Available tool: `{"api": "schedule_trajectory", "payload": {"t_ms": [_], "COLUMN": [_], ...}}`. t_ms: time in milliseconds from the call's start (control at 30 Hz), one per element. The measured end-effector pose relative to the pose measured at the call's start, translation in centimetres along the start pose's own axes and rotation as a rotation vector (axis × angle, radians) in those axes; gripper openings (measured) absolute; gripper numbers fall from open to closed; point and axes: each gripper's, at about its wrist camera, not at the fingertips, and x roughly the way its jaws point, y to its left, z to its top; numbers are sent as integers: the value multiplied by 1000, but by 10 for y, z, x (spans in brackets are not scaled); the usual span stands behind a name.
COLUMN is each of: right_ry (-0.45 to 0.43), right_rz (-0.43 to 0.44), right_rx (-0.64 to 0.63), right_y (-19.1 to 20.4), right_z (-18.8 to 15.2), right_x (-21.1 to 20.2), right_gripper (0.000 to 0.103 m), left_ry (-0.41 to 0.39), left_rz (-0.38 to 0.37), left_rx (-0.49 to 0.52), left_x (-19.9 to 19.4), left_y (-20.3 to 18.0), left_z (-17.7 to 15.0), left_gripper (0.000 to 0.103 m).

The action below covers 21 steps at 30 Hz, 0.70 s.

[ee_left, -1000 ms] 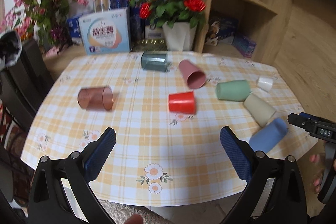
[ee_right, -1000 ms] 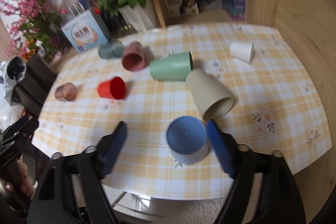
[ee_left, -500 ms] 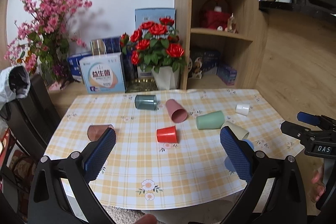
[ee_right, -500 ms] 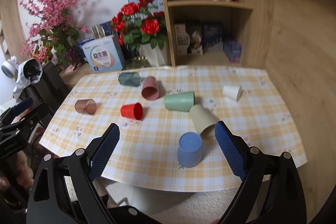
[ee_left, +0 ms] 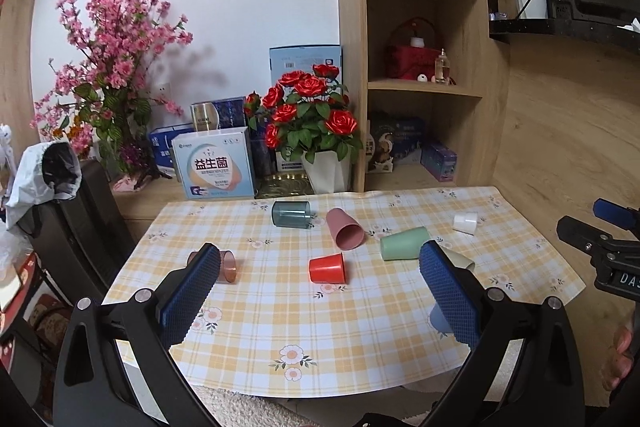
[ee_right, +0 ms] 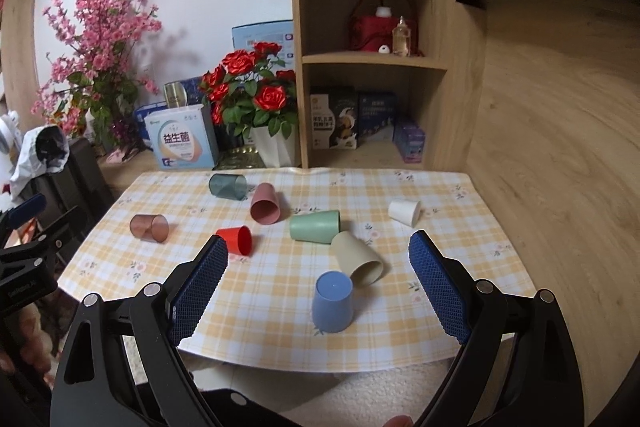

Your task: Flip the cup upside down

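A blue cup (ee_right: 333, 302) stands upside down near the front edge of the checked table (ee_right: 280, 323); in the left wrist view it (ee_left: 437, 319) is mostly hidden behind a finger. My right gripper (ee_right: 318, 287) is open and empty, held back above the table's front edge. My left gripper (ee_left: 320, 291) is open and empty, also back from the table. Other cups lie on their sides: beige (ee_right: 357, 259), green (ee_right: 315, 225), red (ee_right: 236, 239), pink (ee_right: 265, 203), teal (ee_right: 228, 186), brown (ee_right: 149, 227), white (ee_right: 404, 211).
Behind the table stand a pot of red roses (ee_right: 256, 107), boxes (ee_right: 182, 143), pink blossoms (ee_right: 100, 39) and a wooden shelf unit (ee_right: 372, 39). A dark chair (ee_left: 80, 219) is at the left. A light rug (ee_right: 376, 391) lies below the front edge.
The blue cup, lying on its side between my right gripper's fingers a second ago, now stands upside down. Both grippers have pulled back and up from the table.
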Motion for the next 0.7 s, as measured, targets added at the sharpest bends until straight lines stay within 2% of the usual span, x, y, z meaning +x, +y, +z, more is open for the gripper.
{"api": "schedule_trajectory", "payload": {"t_ms": [233,700], "right_ry": [-28,-13], "right_rz": [-15,-23], "right_rx": [26,18], "right_y": [-2,1], "right_z": [-3,-6], "right_x": [-4,-2], "right_gripper": [89,89], "left_ry": [-50,-70], "left_rz": [10,24], "left_rx": [-17,-5], "left_x": [-9,-14], "left_y": [0,-2], "left_z": [-3,-4], "left_gripper": [97,97]}}
